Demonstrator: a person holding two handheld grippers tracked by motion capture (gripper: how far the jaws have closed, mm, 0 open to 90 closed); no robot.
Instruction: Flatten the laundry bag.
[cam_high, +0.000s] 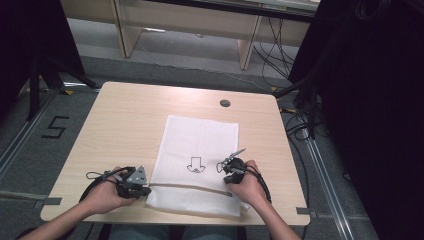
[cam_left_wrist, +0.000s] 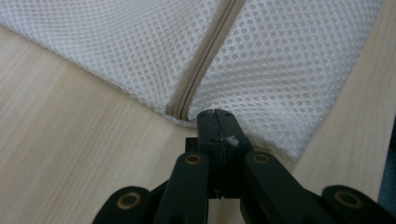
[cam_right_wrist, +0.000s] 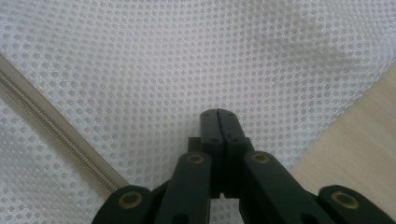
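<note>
The white mesh bag (cam_high: 200, 160) lies flat in the middle of the table (cam_high: 125, 125), with its near edge close to you. A tan zipper (cam_high: 190, 187) runs across the bag near that near edge. It looks zipped up all the way along, so I think the work with the zipper is not started yet, or just starting. I cannot see the little pull tab anywhere.

Start at the left end of the zipper. Your left gripper (cam_high: 134, 188) lies low on the table there, at the bag's left edge. In the left gripper view its jaws are pressed together, and the tips (cam_left_wrist: 215, 114) touch the bag's edge right by the zipper's end (cam_left_wrist: 180, 109). It may be pinching a bit of the edge, but I cannot tell for sure. Your left hand (cam_high: 102, 196) lies flat and low behind it.

Now go to the right end of the zipper. Your right gripper (cam_high: 231, 169) sits over the bag there, just past the zipper. Its jaws are squeezed together too, and hold nothing that I can see. Its tips (cam_right_wrist: 217, 114) point down at plain mesh, with the zipper (cam_right_wrist: 51, 126) off to one side. Your right hand (cam_high: 248, 186) is lifted and tipped forward.
</note>
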